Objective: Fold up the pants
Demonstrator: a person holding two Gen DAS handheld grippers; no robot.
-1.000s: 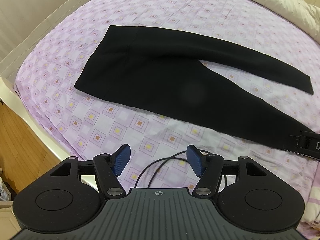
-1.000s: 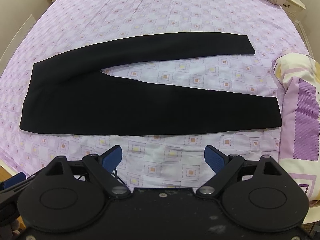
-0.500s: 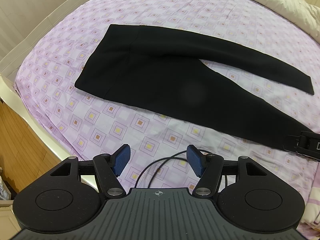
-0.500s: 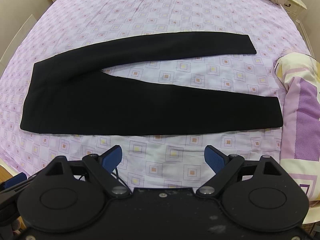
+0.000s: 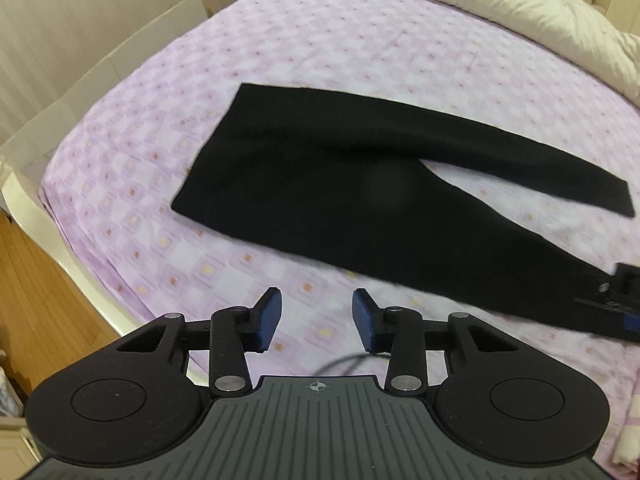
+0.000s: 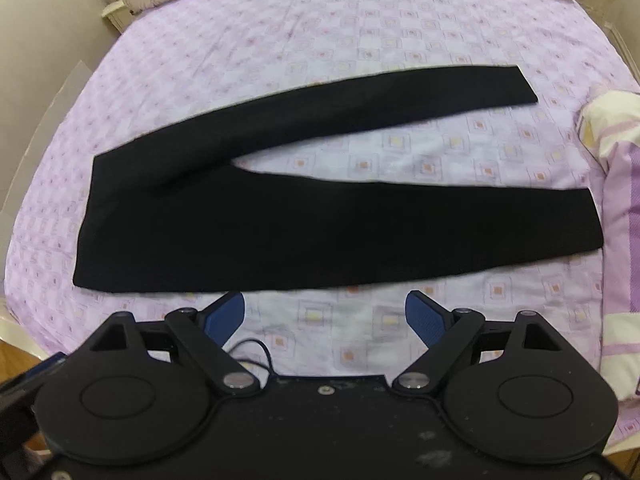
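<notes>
Both views are smeared by motion blur; the sheet's square print is soft, most so in the upper half of each frame.

Pants (image 6: pixel 304 216): black, lying flat and unfolded on the purple patterned sheet (image 6: pixel 360 20) across the centre of the right wrist view. Waist end at centre left, both legs running to the right and spread in a narrow V with sheet showing between them. The fabric is so dark that seams, pockets and waistband detail cannot be made out. In the left wrist view the pants (image 5: pixel 340 200) fill the centre; the lower leg runs to the right edge, where its cuff is hidden behind a black piece of the other gripper, itself cut off by the frame.

Left gripper (image 5: pixel 315 316), bottom centre: blue pads apart with a moderate gap, nothing between them, above bare sheet just short of the pants. A thin black cable (image 5: pixel 344 362) shows partly behind it.

Right gripper (image 6: pixel 326 316), bottom centre: pads spread wide, holding nothing, its tips just beside the near edge of the pants; contact cannot be judged.

A cream duvet (image 5: pixel 500 4) is cut off at upper right. A striped pillow (image 6: pixel 618 216) is cut off at the right edge.

No readable writing or labels.
</notes>
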